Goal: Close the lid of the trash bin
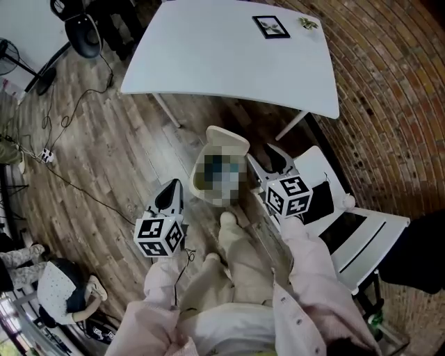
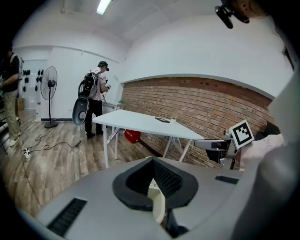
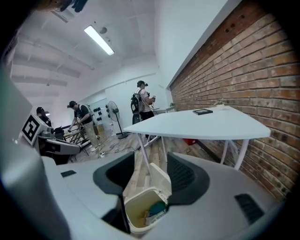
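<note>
Left hand-held gripper (image 1: pixel 174 186) is clenched on nothing, its two dark jaws meeting at the tips in its own view; it hangs over the wooden floor (image 1: pixel 104 153), just beside the trash bin (image 1: pixel 197 182) on the person's left side, not touching it; right hand-held gripper (image 1: pixel 276 154) is released, its jaws standing well apart with nothing gripped, and it hangs close to the bin's other side, near the rim.

The trash bin is a small cream one; it stands on the floor between the two grippers, in front of the person's feet and just before the edge of the white desk (image 1: pixel 222 55); its lid (image 1: pixel 228 138) is raised and stands upright at the far side, toward the desk. In the right gripper view the bin (image 3: pixel 140 206) shows low between the open jaws, with the lid (image 3: pixel 158 180) up behind it and something blue-green (image 3: pixel 157 208) lying inside.

The desk has slim white legs; on its far corner lie a dark picture frame (image 1: pixel 271 26) and a small object (image 1: pixel 308 23) too small to tell. A brick wall (image 1: pixel 396 83) runs along the person's right; a white chair (image 1: pixel 361 229) stands beside it, near the right arm. The floor is of grey-brown planks; thin cables run over it to a power strip (image 1: pixel 46 154).

In the left gripper view the room is white-walled, with a lit ceiling lamp (image 2: pixel 102 6), a standing fan (image 2: pixel 49 89) and a person carrying a backpack (image 2: pixel 96 93) behind the desk.
</note>
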Motion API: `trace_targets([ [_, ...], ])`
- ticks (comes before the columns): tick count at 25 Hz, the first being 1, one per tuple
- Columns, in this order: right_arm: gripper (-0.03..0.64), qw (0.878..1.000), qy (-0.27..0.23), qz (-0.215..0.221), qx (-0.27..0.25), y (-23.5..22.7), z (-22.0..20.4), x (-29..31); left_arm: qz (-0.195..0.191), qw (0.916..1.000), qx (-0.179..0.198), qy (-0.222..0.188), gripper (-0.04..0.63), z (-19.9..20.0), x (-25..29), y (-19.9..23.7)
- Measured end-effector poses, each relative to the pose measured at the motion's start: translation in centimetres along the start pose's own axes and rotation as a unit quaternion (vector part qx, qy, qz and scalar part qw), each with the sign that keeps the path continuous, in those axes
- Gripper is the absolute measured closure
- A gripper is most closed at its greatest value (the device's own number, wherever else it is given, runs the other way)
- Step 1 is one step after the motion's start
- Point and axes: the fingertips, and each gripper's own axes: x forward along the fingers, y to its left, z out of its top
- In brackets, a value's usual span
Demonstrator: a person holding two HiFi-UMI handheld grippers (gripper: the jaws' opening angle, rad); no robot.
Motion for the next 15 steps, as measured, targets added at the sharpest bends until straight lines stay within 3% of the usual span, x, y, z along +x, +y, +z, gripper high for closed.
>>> trace_targets([
  [8, 0.414, 0.996, 0.068, 0.033, -0.043, -3.8, -4.0, 7.5, 0.026, 0.9987, -0.022, 0.039, 0.601, -2.6, 6.1, 2.2],
  [15, 0.414, 0.988, 0.116, 0.062, -0.077, -5.4, -7.9, 12.1, 0.027, 0.9972, -0.032, 0.062, 0.602, -4.7, 10.1, 2.8],
])
